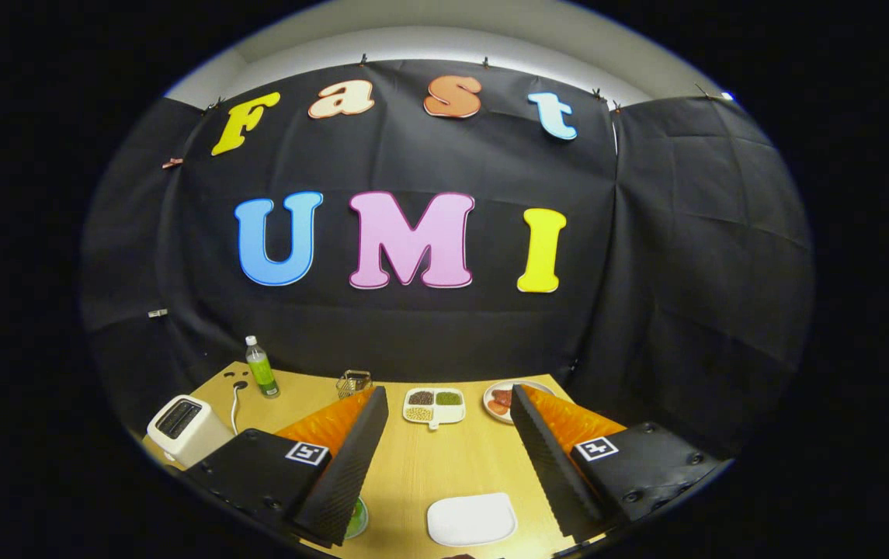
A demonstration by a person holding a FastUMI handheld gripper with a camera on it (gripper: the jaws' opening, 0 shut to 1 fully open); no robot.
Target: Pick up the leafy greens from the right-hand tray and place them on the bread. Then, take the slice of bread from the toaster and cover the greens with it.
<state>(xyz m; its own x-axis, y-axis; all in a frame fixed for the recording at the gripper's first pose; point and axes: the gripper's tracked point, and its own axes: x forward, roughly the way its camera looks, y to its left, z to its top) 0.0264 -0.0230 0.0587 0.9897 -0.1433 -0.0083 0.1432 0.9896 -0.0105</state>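
gripper (448, 435) fingers spread wide, holding nothing, above wooden table (413, 466) | white plate (471, 519) between fingertips, long axis crosswise | toaster (186, 427) beyond left finger, slot pointing up | something green (356, 519) peeks beside left finger, identity unclear | divided tray (434, 405) ahead

We are looking at a staged recording booth dressed as a kitchen corner, not a real home. Black cloth (413, 326) is clipped up as walls on every side, with a pale ceiling above it. On the wooden counter (428, 466) sit kitchen props: a white toaster (184, 427), a green bottle (261, 368), a divided dish (434, 405) of grains, a plate (500, 401) of food (all small and tidy).
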